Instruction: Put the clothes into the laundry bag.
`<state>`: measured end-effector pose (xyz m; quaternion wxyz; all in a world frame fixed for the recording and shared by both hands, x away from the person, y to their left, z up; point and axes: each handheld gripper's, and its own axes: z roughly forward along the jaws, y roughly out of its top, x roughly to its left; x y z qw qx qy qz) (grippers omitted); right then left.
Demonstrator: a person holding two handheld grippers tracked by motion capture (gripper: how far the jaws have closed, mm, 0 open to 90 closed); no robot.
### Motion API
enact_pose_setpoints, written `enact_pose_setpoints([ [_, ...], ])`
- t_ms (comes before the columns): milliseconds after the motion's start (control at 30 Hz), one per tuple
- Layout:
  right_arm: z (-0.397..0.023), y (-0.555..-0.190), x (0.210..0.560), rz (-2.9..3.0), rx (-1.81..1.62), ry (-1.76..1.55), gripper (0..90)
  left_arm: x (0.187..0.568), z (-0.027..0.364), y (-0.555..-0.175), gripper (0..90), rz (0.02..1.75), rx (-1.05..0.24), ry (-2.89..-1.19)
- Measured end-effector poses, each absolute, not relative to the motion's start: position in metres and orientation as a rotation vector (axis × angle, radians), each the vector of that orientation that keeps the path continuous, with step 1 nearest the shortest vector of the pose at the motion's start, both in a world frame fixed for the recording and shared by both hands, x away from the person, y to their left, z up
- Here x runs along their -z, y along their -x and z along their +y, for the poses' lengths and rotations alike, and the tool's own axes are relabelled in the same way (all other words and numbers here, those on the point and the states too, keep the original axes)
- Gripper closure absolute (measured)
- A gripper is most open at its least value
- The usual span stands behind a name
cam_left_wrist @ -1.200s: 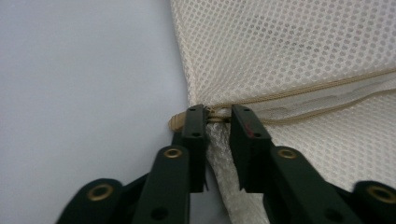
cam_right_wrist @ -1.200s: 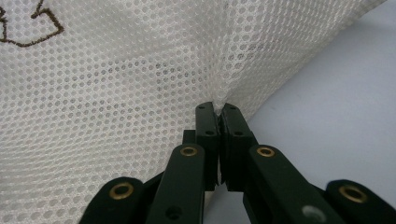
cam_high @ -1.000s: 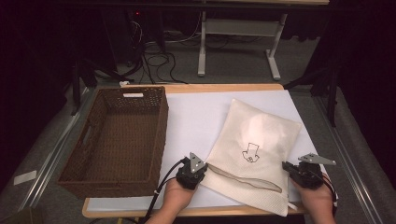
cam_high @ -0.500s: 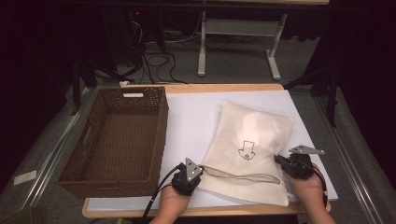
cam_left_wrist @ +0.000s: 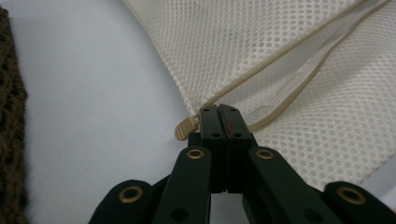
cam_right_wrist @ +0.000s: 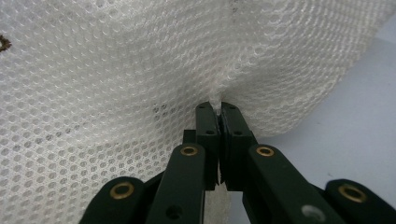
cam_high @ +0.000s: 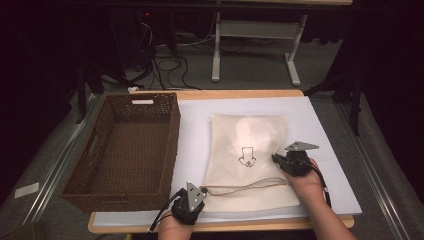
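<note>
A cream mesh bag with a black arrow print lies flat on the white mat. Its zipper runs open along the near end. My left gripper is at the bag's near left corner. In the left gripper view its jaws are shut on the zipper's end, with the tan zipper pull just beside them. My right gripper is at the bag's right edge. In the right gripper view it pinches a pucker of the mesh.
An empty brown wicker basket stands on the left of the table, close to the bag; its weave shows at the left edge. The table's wooden edge lies beyond. Table legs and cables are on the floor behind.
The bag has swung from a slant to lie square with the table. My right gripper moved left and away from the near edge with the bag's side; the left gripper shifted slightly.
</note>
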<state>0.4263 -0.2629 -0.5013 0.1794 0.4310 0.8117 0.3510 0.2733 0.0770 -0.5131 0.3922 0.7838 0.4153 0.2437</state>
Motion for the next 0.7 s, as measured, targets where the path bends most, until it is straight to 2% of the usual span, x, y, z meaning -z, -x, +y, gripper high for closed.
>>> enact_pose_setpoints([
  [233,-0.285,-0.427,0.493,2.221,-1.014,-1.255,88.5,0.520,0.062,-0.271,89.8,0.996,-0.566,-2.016],
  [467,-0.299,-0.424,0.495,2.190,-1.010,-1.291,86.7,0.520,0.061,-0.272,87.5,0.982,-0.571,-2.025],
  [533,-0.298,-0.421,0.496,2.177,-0.993,-1.287,80.6,0.521,0.061,-0.271,84.8,0.980,-0.587,-2.034],
  [600,-0.298,-0.418,0.496,2.170,-1.009,-1.289,74.7,0.521,0.062,-0.273,77.2,0.996,-0.583,-2.035],
  [700,-0.300,-0.410,0.492,2.133,-1.037,-1.292,64.3,0.518,0.065,-0.273,71.6,1.010,-0.596,-2.005],
])
